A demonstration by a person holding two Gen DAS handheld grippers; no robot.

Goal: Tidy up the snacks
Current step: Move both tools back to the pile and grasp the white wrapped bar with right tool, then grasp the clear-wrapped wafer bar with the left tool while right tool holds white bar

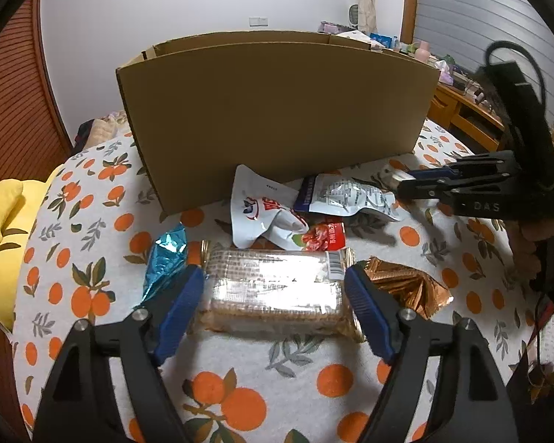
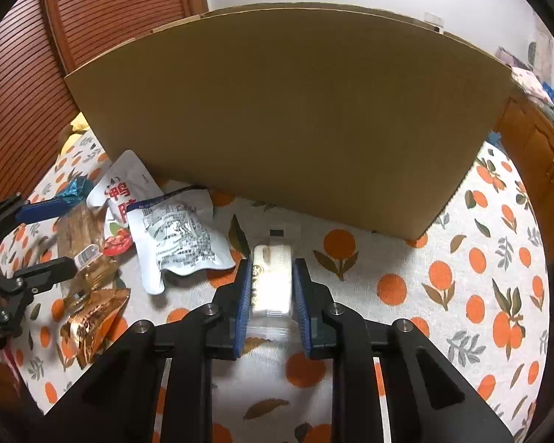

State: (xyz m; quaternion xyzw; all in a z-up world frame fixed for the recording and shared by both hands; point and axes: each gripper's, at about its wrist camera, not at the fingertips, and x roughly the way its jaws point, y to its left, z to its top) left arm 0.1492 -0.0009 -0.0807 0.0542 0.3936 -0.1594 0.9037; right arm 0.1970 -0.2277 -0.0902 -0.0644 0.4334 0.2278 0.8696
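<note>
A clear-wrapped pack of brown biscuits lies crosswise on the orange-print cloth. My left gripper stands open and wide around it, one blue pad at each end of the pack. My right gripper is shut on a small white wrapped snack that rests on the cloth just in front of the cardboard box. In the left wrist view the right gripper shows at the right with that snack's white end at its tips. The right wrist view has the left gripper at the far left.
Loose snacks lie before the box: a blue foil wrapper, a copper foil pack, a white pouch with red print, a silver-white pouch, a red packet. A yellow cushion sits left.
</note>
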